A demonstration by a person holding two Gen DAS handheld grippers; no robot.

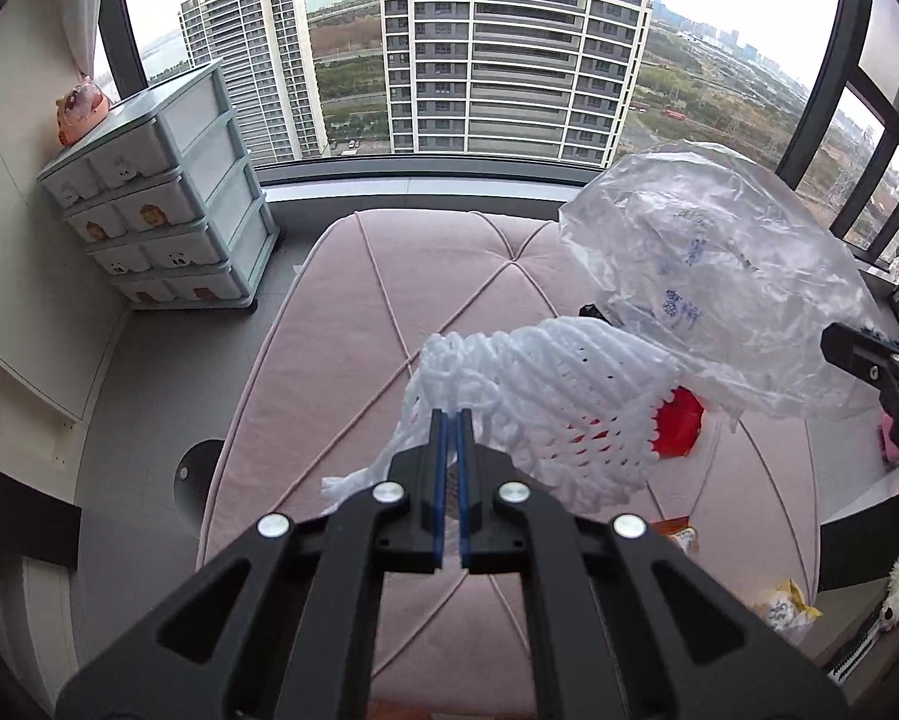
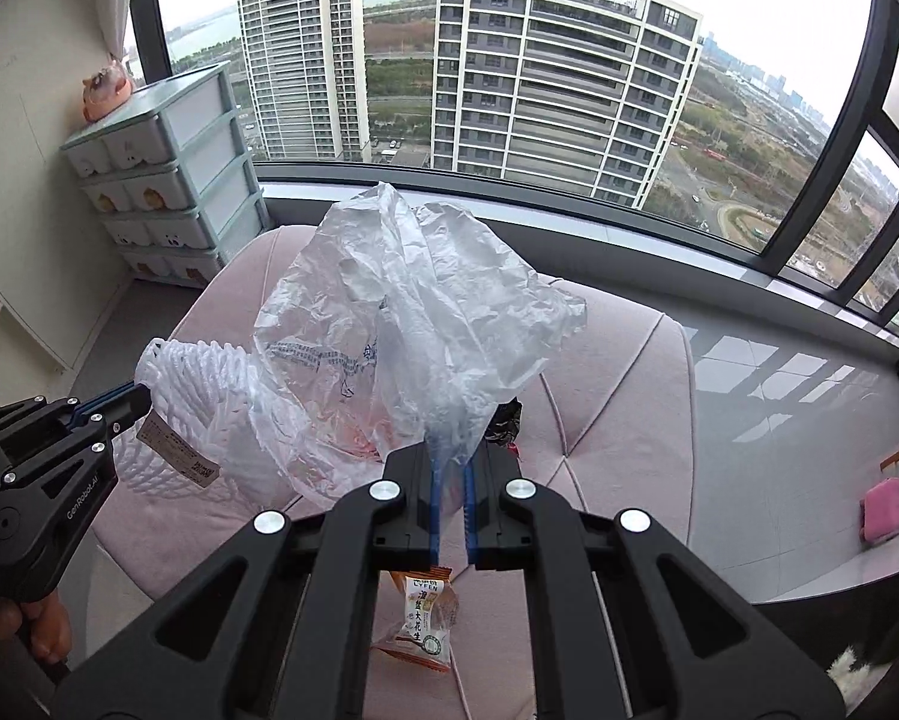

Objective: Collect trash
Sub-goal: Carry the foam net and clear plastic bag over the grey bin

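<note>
From the left wrist, the left tongs [image 1: 452, 420] are clamped on the knotted end of a white foam net [image 1: 545, 396], lifted above a pink cushion [image 1: 353, 312] by the window, while a clear plastic bag [image 1: 719, 264] billows beside it and touches its far end. From the right wrist, the right tongs [image 2: 452, 459] pinch a corner of that bag [image 2: 401, 312], the net [image 2: 191, 384] hangs at the left against the bag, and 1 snack wrapper [image 2: 422, 618] lies on the cushion [image 2: 617, 372] below.
</note>
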